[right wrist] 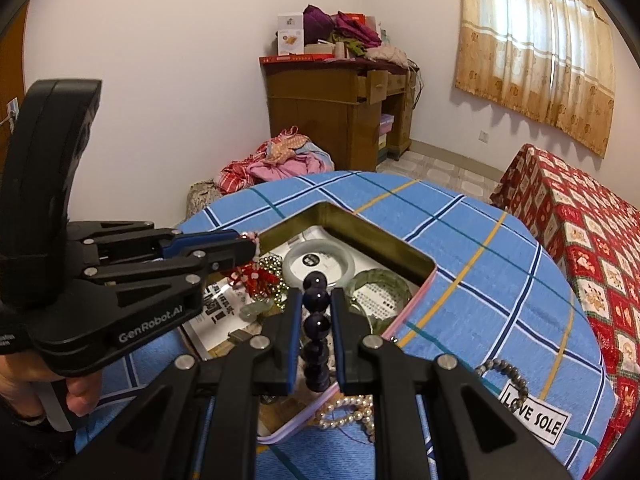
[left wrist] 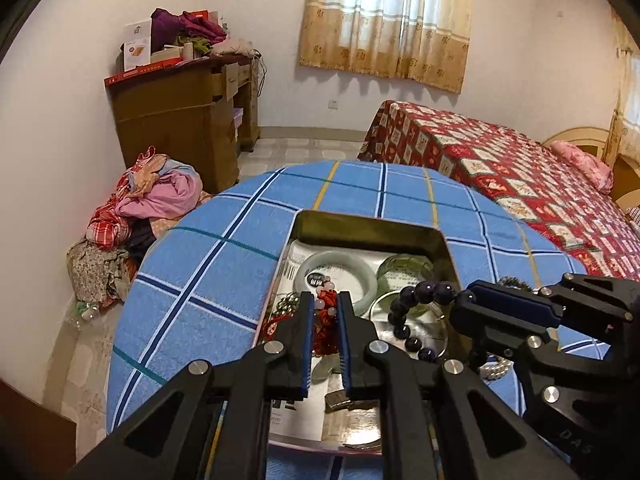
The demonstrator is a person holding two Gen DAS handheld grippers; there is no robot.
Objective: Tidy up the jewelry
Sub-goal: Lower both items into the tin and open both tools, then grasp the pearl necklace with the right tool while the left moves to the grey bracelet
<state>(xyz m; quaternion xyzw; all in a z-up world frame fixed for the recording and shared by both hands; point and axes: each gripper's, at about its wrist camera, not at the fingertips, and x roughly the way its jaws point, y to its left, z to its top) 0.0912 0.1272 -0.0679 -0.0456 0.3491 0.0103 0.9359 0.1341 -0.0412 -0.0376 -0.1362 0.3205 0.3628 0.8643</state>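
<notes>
Over the tin (left wrist: 362,227), right gripper (right wrist: 316,308) pinches dark beads (right wrist: 316,326) (left grips red).

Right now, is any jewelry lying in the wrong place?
Yes. A pearl bracelet hangs across the rim of the tin, half out, and a grey bead bracelet lies outside on the blue checked cloth. The other pieces sit inside.

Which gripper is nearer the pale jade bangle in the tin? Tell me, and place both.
Left. The left gripper, shut on the red tassel bracelet, hangs right beside the pale jade bangle. The right gripper, shut on the dark bead bracelet, sits farther back toward the tin's near side.
</notes>
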